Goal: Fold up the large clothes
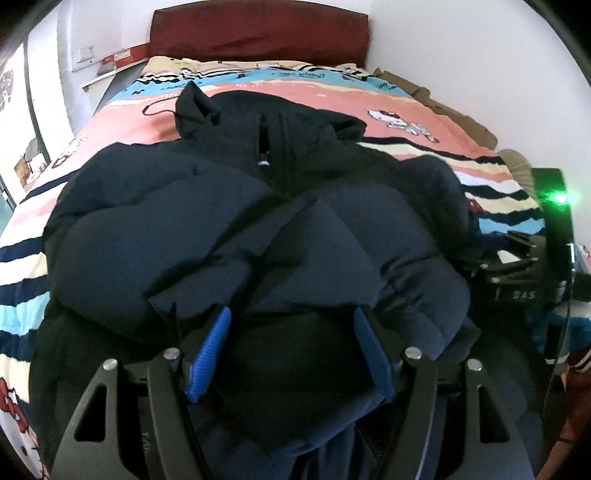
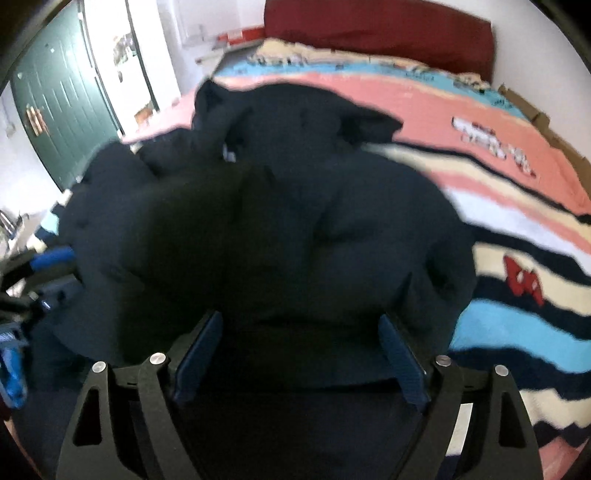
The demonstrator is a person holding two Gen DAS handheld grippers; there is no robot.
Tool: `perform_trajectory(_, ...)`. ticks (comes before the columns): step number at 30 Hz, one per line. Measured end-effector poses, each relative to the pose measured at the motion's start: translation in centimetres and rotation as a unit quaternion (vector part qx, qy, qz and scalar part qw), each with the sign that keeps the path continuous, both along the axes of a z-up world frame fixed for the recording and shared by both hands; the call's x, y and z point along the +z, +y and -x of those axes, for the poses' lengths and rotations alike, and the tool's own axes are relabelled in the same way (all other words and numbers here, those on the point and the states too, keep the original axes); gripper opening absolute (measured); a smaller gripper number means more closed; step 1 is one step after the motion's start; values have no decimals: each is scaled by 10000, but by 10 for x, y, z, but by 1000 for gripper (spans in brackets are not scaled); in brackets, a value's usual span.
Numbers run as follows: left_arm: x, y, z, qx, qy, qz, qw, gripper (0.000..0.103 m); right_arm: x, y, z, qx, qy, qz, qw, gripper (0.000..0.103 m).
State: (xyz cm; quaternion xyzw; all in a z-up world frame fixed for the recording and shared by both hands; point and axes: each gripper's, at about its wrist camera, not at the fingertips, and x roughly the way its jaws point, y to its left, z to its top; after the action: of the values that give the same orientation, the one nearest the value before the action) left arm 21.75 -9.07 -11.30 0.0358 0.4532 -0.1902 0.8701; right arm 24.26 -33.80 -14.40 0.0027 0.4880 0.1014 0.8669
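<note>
A dark navy puffer jacket (image 1: 240, 229) lies on the bed, sleeves folded in over its front, collar toward the headboard. My left gripper (image 1: 291, 332) is open, blue-padded fingers spread over the jacket's near hem, with dark fabric between them. The right gripper shows at the right edge of the left wrist view (image 1: 517, 258). In the right wrist view the same jacket (image 2: 295, 221) fills the middle, and my right gripper (image 2: 299, 336) is open over its near hem. The left gripper appears at that view's left edge (image 2: 22, 280).
The bed has a striped pink, blue and cream cartoon cover (image 1: 369, 99) and a dark red headboard (image 1: 258, 33). A white wall is on the right. A green door (image 2: 62, 103) and a ledge with a red box (image 1: 118, 59) are on the left.
</note>
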Motion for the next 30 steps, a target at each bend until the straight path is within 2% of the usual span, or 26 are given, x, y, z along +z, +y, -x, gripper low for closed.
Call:
perform_trajectory(4, -7, -4, 2, -56, -102, -123, 9999, 68, -18, -5, -5, -44, 253, -137, 9996, 90)
perform_trajectory(21, -27, -7, -4, -134, -107, -34, 9998, 70, -37, -6, -8, -77, 318, -260, 9991, 92)
perform_trajectory(24, -22, -6, -4, -157, -52, -12, 9999, 71, -37, -5, -9, -75, 344, -248, 9991, 92)
perform_trajectory(30, 14, 16, -4, -450, 57, 344, 9984, 71, -21, -8, -12, 19, 433, -244, 9988, 94)
